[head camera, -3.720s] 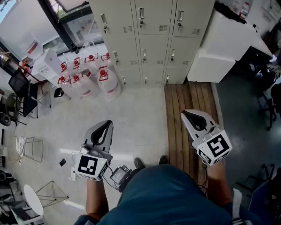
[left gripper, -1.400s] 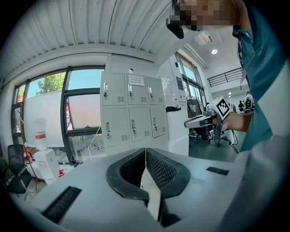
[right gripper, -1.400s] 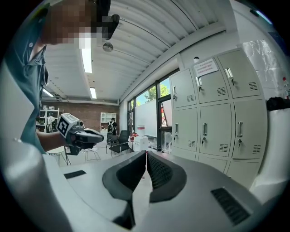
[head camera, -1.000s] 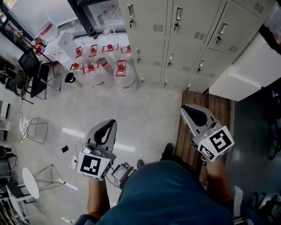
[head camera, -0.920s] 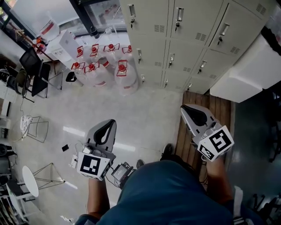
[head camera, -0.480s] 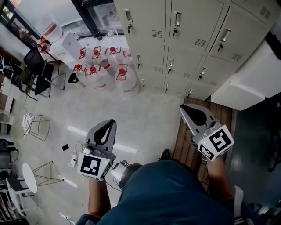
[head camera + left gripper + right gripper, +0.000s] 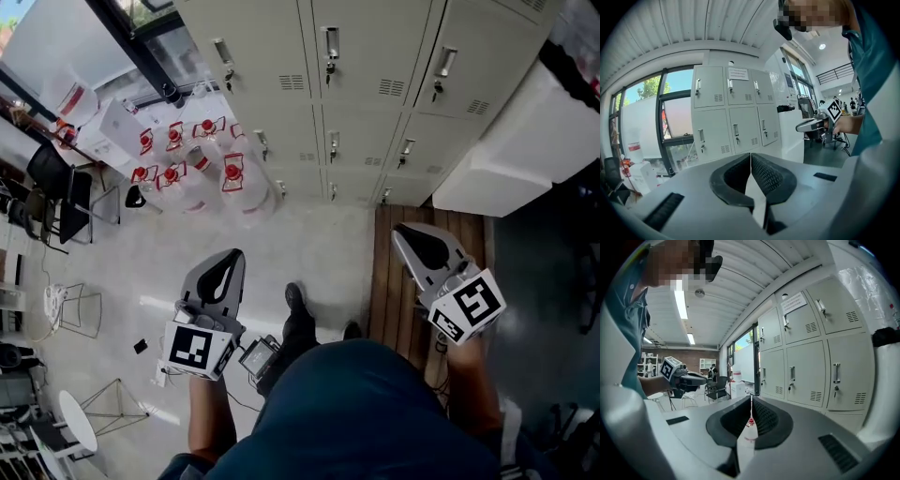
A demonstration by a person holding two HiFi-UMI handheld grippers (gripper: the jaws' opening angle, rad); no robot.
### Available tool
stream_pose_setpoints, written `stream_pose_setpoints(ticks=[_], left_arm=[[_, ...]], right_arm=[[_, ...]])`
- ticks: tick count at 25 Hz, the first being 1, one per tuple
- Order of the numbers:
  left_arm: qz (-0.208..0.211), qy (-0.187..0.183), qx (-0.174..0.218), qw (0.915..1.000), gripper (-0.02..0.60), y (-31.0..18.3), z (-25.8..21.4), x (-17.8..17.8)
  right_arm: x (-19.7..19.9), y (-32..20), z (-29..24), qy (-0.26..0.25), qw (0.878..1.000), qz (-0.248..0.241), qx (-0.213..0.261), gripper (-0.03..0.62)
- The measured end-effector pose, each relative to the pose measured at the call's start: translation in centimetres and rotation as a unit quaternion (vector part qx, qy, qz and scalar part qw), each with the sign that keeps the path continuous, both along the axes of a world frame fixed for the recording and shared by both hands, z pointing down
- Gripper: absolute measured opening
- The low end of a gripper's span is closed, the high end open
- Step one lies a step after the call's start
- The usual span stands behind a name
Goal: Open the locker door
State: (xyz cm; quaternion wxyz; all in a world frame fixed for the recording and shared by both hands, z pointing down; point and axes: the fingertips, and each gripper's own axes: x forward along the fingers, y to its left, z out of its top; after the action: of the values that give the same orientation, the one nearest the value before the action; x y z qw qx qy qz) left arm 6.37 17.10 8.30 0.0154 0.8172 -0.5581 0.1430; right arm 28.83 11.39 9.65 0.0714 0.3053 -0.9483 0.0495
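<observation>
Pale grey lockers (image 7: 366, 94) are standing in stacked rows along the far side of the room. Every door is sitting flush and closed, each with a handle and a small vent. Light floor (image 7: 319, 244) is stretching from them toward the near side. Water jugs (image 7: 230, 173) with red caps are clustering on the floor just beside the lockers' left end. Dark chairs (image 7: 56, 192) are standing further left. Wooden planks (image 7: 403, 272) are lying on the floor near the lockers' right part, and a white block (image 7: 525, 141) is sitting far right, against them.

Left hand-held gripper (image 7: 232, 255) is hovering over the bare floor, pointing at the lockers and well apart from them. Its jaws are pressing together at the tips with nothing between them. Right hand-held gripper (image 7: 412, 232) is hovering over the planks, likewise clenched and empty, also well short of any door. A dark shoe (image 7: 295, 305) is resting on the floor between the two.
</observation>
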Motion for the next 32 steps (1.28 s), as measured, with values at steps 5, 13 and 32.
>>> stream_pose_setpoints(ticks=[5,13,32], left_arm=[[0.073,0.008,0.016,0.9972,0.02,-5.0,0.3,0.4],[0.121,0.018,0.026,0.9922,0.02,-11.8,-0.7,-1.9],[0.173,0.038,0.007,0.9841,0.02,-23.1,1.5,-10.0]], right_arm=[[0.7,-1.7,0.0,0.003,0.998,0.064,0.0,0.037],[-1.1,-5.2,-1.1,0.015,0.993,0.116,-0.001,0.037],[-9.8,-14.0,-0.7,0.038,0.986,0.165,-0.011,0.037]])
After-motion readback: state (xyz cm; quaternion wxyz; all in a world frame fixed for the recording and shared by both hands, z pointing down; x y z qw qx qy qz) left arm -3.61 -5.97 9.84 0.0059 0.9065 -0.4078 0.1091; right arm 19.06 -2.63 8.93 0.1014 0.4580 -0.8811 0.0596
